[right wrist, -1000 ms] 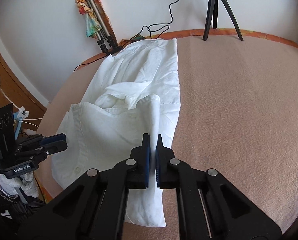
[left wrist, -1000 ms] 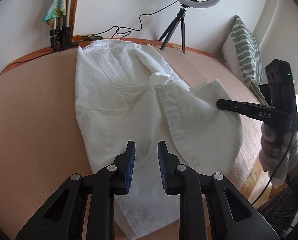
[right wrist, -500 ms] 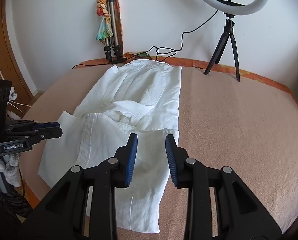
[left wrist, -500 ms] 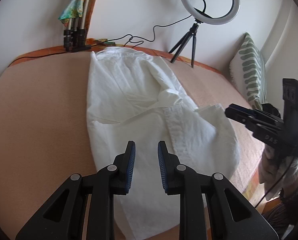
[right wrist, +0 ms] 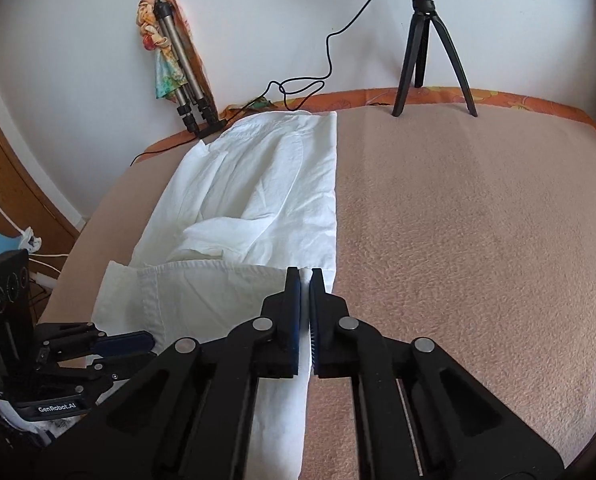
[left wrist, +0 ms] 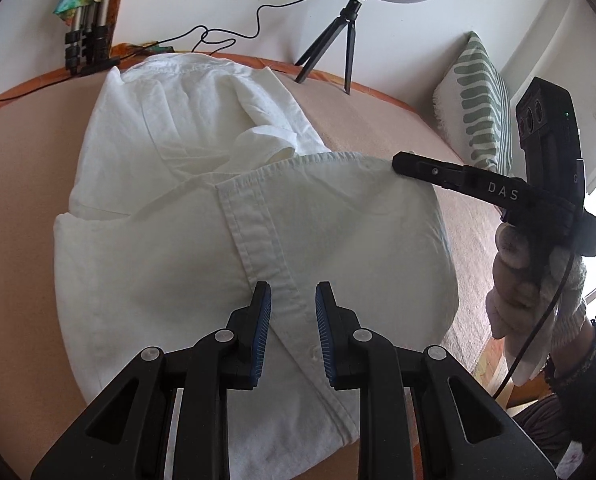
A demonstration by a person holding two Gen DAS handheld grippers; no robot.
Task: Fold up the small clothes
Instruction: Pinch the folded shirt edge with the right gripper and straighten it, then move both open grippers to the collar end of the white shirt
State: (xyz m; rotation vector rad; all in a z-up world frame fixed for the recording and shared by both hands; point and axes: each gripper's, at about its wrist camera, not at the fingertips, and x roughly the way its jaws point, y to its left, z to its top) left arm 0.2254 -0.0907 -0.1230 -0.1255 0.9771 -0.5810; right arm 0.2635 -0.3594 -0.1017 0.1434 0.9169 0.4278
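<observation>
A white button shirt [left wrist: 202,148] lies lengthwise on the peach blanket [right wrist: 478,240], its lower part folded up over the middle. My left gripper [left wrist: 292,292] hovers open just above the button placket [left wrist: 250,236], with nothing pinched. In the right wrist view that left gripper [right wrist: 144,346] sits at the shirt's near left edge. My right gripper [right wrist: 305,274] has its jaws closing tight on the folded hem's right corner, with a sliver of white cloth between the pads. From the left wrist view the right gripper [left wrist: 398,159] meets that corner, and the cloth rises toward it.
A ring light on a black tripod [right wrist: 430,40] stands at the far edge of the bed. A folded tripod with a coloured scarf [right wrist: 174,60] leans on the wall, with a black cable [right wrist: 298,88] beside it. A green-striped pillow [left wrist: 478,104] is at the right. A gloved hand [left wrist: 530,280] holds the right gripper.
The right gripper opened and drew back from the shirt, then came forward again and shut at the hem corner. The left gripper moved in over the placket, still open.
</observation>
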